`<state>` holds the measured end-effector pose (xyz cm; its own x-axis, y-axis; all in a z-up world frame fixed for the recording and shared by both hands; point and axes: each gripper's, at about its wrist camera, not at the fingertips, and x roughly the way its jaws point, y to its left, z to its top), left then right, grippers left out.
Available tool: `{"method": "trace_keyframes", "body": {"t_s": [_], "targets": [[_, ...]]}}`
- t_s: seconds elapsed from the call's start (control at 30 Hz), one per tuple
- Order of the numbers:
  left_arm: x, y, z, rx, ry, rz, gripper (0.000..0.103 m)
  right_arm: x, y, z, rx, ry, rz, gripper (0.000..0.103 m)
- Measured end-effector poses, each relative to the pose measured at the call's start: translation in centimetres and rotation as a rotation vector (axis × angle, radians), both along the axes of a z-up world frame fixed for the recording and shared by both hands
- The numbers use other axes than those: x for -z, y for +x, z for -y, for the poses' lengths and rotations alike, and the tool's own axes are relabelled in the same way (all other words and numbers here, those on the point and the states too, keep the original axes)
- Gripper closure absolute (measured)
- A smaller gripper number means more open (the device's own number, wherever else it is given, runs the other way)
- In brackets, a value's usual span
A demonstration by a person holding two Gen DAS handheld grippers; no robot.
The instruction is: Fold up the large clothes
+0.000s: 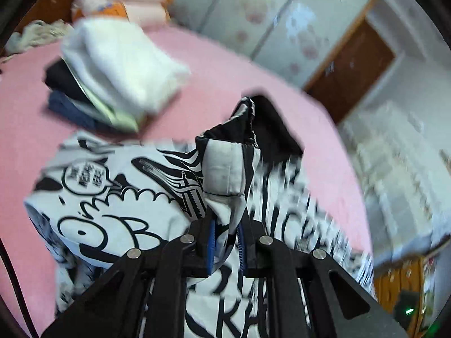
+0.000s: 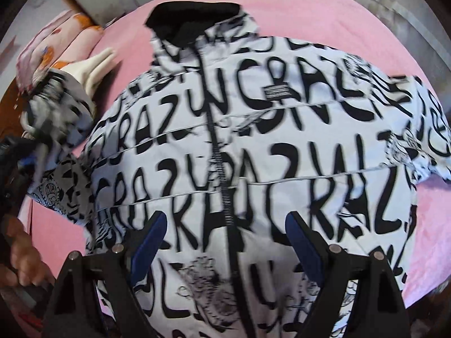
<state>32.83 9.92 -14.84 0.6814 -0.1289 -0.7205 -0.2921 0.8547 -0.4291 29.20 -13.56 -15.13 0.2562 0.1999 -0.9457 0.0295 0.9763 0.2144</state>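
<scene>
Left gripper (image 1: 227, 239) was clamped on a sleeve cuff (image 1: 225, 166), lifting it for folding; right gripper (image 2: 222, 239) hung open above the printed puffer jacket (image 2: 253, 140), spread mid-bed (image 2: 310, 14).

The printed jacket (image 2: 253, 146) covers most of the pink bed (image 2: 352, 28), leaving bare sheet along its edges and beyond the black collar (image 2: 194, 19). A stack of folded clothes (image 1: 112, 76) blocks the far corner, with rolled bedding (image 1: 126, 0) behind it. The raised sleeve (image 1: 225, 169) stands in front of the left claw (image 1: 227, 239).
</scene>
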Motion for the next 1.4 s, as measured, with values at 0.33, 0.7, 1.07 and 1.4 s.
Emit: {"method": "trace_keyframes", "body": {"t_s": [0.33, 0.7, 1.07, 1.4], "targets": [[8.7, 2.6, 2.2, 0.201, -0.015, -0.279, 0.04, 1.1, 0.4, 2.6, 0.07, 0.01, -0.033, 0.017], [4.7, -2.0, -0.5, 0.176, 0.056, -0.276, 0.016, 3.1, 2.6, 1.6, 0.097, 0.219, -0.116, 0.017], [6.2, -8.7, -8.7, -0.043, 0.176, -0.471, 0.016, 7.8, 5.6, -4.3, 0.083, 0.422, -0.261, 0.044], [12.2, -10.7, -14.7, -0.197, 0.094, -0.522, 0.023, 10.6, 8.4, -5.8, 0.147, 0.436, -0.256, 0.078]]}}
